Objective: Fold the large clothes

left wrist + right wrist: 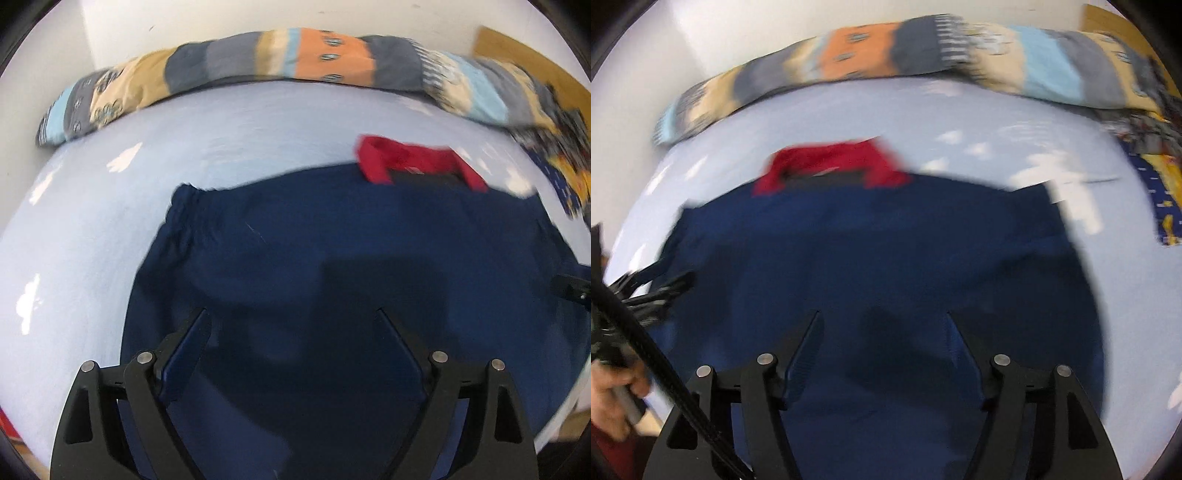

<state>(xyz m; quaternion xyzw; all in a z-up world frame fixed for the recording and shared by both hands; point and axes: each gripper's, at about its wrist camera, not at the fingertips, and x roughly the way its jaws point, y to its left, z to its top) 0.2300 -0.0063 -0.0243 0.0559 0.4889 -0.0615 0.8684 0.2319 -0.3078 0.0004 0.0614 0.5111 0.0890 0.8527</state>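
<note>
Nearest in the left wrist view, the left gripper [293,321] hangs with its jaws spread wide and nothing between them, only dark cloth below. The right gripper [882,325] stands likewise, jaws apart and empty, tilted down over the same cloth. Both look to be free of the fabric, probably so that a fold can lie as it fell.

Under them the navy garment [351,258] lies flat on the pale blue sheet [92,240], its sides squared in, which suggests a fold is already made. At its far edge the red collar [417,158] points away from the person, so the body of the shirt is closest to reach.

Beyond, a striped blanket [314,55] is bunched along the wall, clear of the work.
</note>
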